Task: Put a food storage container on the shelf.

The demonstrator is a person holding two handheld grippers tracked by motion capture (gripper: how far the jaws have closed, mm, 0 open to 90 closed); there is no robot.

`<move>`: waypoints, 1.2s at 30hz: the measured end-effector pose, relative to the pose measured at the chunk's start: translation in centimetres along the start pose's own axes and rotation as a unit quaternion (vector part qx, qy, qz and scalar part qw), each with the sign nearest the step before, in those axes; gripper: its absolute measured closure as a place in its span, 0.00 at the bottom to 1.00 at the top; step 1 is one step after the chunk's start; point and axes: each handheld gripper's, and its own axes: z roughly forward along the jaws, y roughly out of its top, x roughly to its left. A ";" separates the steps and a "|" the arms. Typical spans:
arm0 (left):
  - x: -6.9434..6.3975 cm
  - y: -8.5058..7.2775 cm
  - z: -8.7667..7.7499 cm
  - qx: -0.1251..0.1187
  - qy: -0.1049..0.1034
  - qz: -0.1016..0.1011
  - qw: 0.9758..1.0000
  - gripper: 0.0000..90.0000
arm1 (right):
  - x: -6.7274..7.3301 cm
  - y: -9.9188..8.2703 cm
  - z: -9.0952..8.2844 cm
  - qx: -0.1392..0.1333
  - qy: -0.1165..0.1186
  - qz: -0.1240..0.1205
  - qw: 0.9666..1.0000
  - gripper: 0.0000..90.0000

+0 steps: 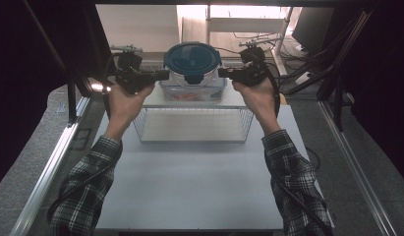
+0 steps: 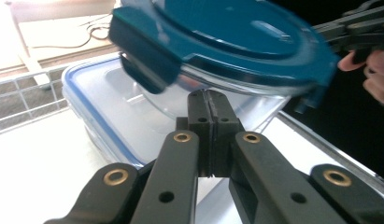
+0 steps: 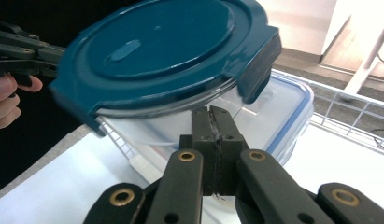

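A round glass container with a dark teal lid stands on a flat clear box with a blue-rimmed lid, on top of a white wire rack. My left gripper points at its left side and my right gripper at its right side, both level. In the left gripper view the jaws are shut with nothing between them, tips just under the teal lid's rim against the glass. The right gripper is likewise shut and empty below the lid.
The rack stands at the far middle of a pale table, with an open wire basket space beneath its shelf. Metal rails run along both table sides. Cables, a monitor and a white frame lie behind the rack.
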 end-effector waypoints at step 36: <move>-1.8 -5.9 -2.0 -0.017 0.005 0.051 0.999 0.29 | 1.6 -5.9 -1.5 -0.044 0.044 -0.043 0.997 0.21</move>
